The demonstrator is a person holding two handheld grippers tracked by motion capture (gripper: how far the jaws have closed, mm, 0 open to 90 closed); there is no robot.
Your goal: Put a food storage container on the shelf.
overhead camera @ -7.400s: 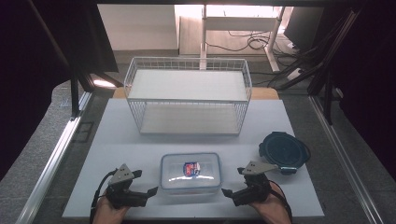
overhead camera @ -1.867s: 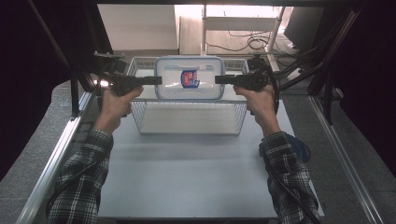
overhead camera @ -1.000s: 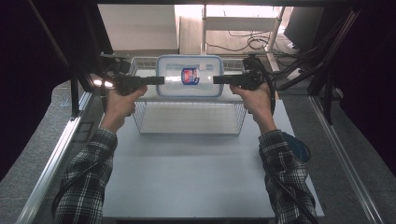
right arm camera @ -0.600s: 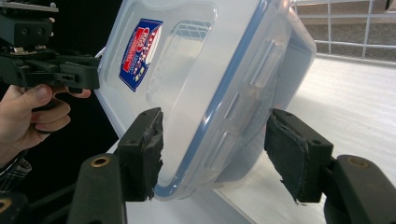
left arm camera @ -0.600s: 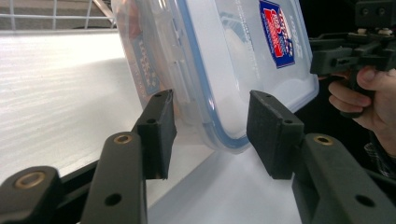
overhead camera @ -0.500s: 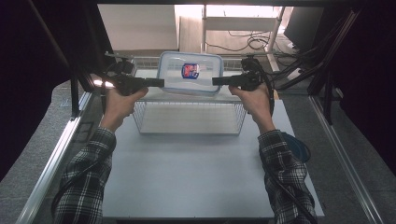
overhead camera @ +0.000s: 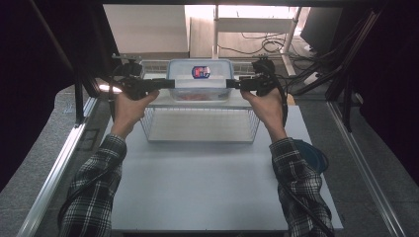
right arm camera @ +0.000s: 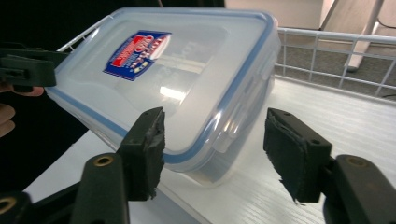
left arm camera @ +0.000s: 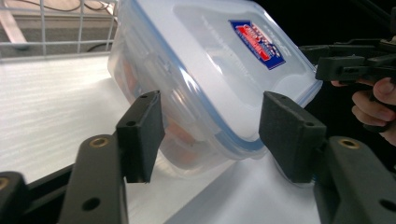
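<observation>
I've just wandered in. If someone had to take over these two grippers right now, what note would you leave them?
Left gripper: jaws have just been opening, loose around one end of the lidded container.
Right gripper: open at the other end.
Container: sits on the white surface in the wire basket.
Done: container set in the basket and released.
Left: probably draw both grippers back clear.

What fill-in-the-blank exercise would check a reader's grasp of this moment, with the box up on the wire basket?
1. The clear plastic box has a lid edged in ____.
2. It rests on the white board atop the wire ____.
3. The pads of the left gripper stand ____ from the box.
4. The right gripper has its jaws ____.

Missing words: blue; basket; apart; open
</observation>
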